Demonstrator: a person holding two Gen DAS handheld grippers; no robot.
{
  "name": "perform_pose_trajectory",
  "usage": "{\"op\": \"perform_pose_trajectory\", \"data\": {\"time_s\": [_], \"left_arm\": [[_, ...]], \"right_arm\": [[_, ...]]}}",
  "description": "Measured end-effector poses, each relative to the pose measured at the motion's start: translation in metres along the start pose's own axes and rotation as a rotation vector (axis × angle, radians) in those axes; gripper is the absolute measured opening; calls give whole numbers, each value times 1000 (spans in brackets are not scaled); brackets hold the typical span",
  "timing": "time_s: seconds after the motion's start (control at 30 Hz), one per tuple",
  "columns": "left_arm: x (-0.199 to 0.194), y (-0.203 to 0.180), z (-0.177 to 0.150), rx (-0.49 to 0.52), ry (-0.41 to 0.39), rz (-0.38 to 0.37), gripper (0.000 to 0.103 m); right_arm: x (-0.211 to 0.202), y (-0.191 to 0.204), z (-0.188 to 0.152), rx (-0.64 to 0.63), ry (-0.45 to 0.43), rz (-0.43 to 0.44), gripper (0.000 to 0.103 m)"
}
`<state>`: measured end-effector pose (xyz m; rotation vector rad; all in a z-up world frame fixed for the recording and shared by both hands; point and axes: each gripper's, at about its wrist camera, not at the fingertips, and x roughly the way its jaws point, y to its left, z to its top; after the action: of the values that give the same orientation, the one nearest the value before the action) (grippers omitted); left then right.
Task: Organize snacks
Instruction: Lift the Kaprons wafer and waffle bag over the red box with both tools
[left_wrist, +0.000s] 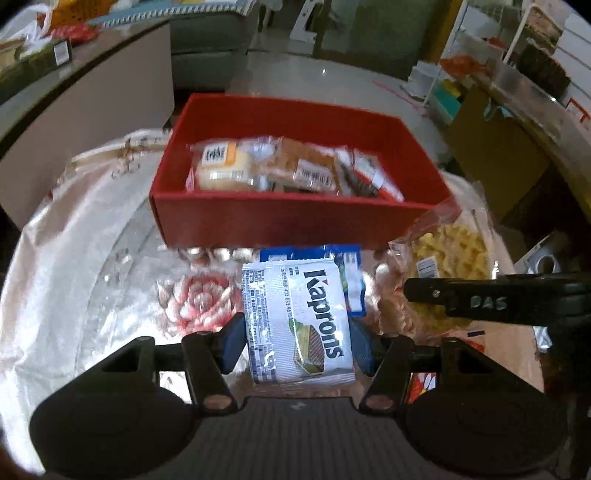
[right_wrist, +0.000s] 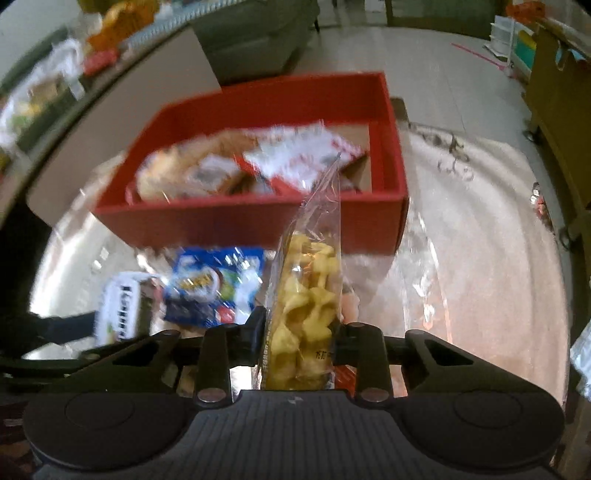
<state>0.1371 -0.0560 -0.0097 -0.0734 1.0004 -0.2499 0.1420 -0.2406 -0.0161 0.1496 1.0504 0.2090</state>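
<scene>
My left gripper (left_wrist: 295, 341) is shut on a white Kaprons wafer packet (left_wrist: 299, 317), held in front of the red box (left_wrist: 280, 221). The box holds several wrapped snacks (left_wrist: 280, 166). My right gripper (right_wrist: 300, 332) is shut on a clear bag of yellow chips (right_wrist: 306, 295), held upright before the red box (right_wrist: 258, 225). A blue snack packet (right_wrist: 210, 288) lies on the table below; it also shows in the left wrist view (left_wrist: 351, 266). The chip bag (left_wrist: 450, 258) and the right gripper's finger (left_wrist: 480, 301) show at the right of the left wrist view. The Kaprons packet (right_wrist: 120, 314) shows at left in the right wrist view.
The table wears a shiny cream floral cloth (left_wrist: 92, 240). A beige counter with clutter (left_wrist: 55, 55) stands at the left. A grey sofa (left_wrist: 210, 37), shelves and cardboard (left_wrist: 498, 136) lie beyond on the tiled floor.
</scene>
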Motion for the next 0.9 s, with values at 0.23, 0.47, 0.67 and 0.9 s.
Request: {"op": "perform_pose_trajectory", "data": {"time_s": [0.23, 0.47, 0.67, 0.9], "left_arm": [[-19, 0, 18, -17, -79, -35, 51], [-19, -2, 37, -14, -124, -16, 51], [-15, -7, 60, 6, -182, 24, 51], [-1, -6, 82, 6, -205, 42, 51]], "right_arm": [[-37, -11, 4, 64, -95, 71, 38], [-51, -9, 19, 79, -168, 116, 38], [-50, -4, 36, 79, -206, 140, 38], [-43, -8, 58, 102, -246, 139, 38]]}}
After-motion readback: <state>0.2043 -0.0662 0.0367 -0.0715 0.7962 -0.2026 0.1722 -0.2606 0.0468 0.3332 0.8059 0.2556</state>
